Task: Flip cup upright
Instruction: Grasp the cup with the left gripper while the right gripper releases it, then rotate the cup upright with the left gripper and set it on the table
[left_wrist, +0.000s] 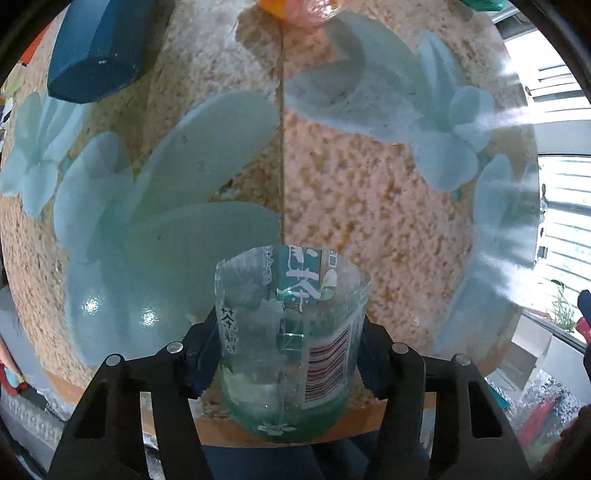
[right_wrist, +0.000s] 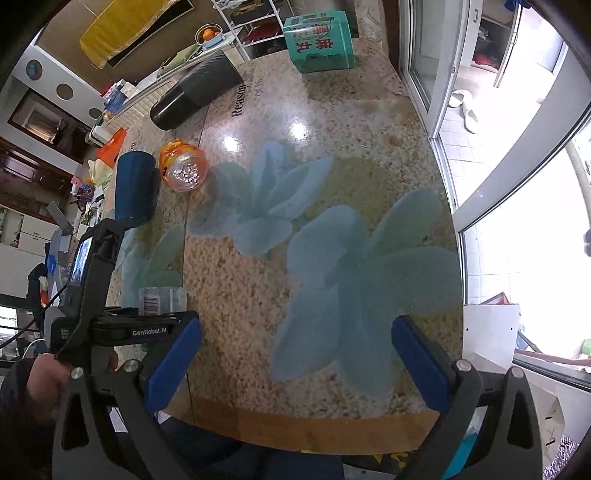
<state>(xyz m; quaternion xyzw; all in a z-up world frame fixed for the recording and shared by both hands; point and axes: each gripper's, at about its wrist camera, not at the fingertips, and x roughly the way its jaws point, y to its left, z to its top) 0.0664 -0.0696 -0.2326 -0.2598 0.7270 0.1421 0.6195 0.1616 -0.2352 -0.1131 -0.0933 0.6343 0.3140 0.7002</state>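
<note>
A clear plastic cup (left_wrist: 288, 339), cut from a green-tea bottle with a barcode label, sits between the blue pads of my left gripper (left_wrist: 286, 347), which is shut on it. Its open cut rim faces away from the camera and its green base is nearest the lens, above the table's near edge. In the right wrist view the same cup (right_wrist: 162, 299) shows just above the left gripper's body at the left. My right gripper (right_wrist: 295, 354) is open and empty above the table's front part.
The table (right_wrist: 332, 122) has a speckled cover with pale blue flowers. A dark blue cup (right_wrist: 135, 188) and an orange jar (right_wrist: 183, 166) lie at the left, a black cylinder (right_wrist: 195, 94) behind them, a green box (right_wrist: 319, 40) at the back. Window at right.
</note>
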